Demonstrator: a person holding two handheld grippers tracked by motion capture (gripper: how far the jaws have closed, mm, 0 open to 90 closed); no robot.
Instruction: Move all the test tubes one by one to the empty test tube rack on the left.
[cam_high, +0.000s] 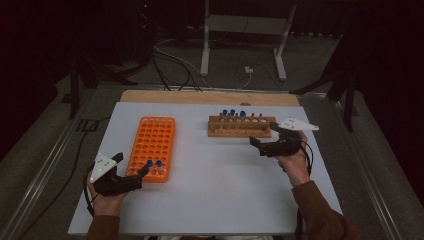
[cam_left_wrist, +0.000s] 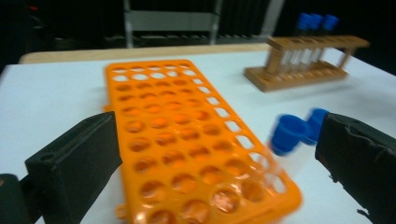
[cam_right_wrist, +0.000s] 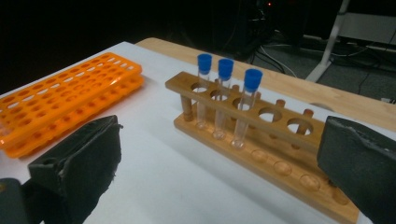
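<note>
An orange tube rack (cam_high: 152, 145) lies left of centre on the white table; two blue-capped tubes (cam_high: 154, 164) stand in its near right corner, seen also in the left gripper view (cam_left_wrist: 292, 135). My left gripper (cam_high: 134, 173) stands open just in front of that corner, nothing between its jaws. A wooden rack (cam_high: 241, 126) at the back right holds three blue-capped tubes (cam_right_wrist: 225, 70). My right gripper (cam_high: 264, 138) is open, a little in front of the wooden rack's right end, and holds nothing.
The table's wooden back edge (cam_high: 210, 97) runs behind both racks. Cables (cam_high: 170, 62) and a white stand's legs (cam_high: 242, 45) lie on the floor beyond. White table surface (cam_high: 220, 180) lies between the two hands.
</note>
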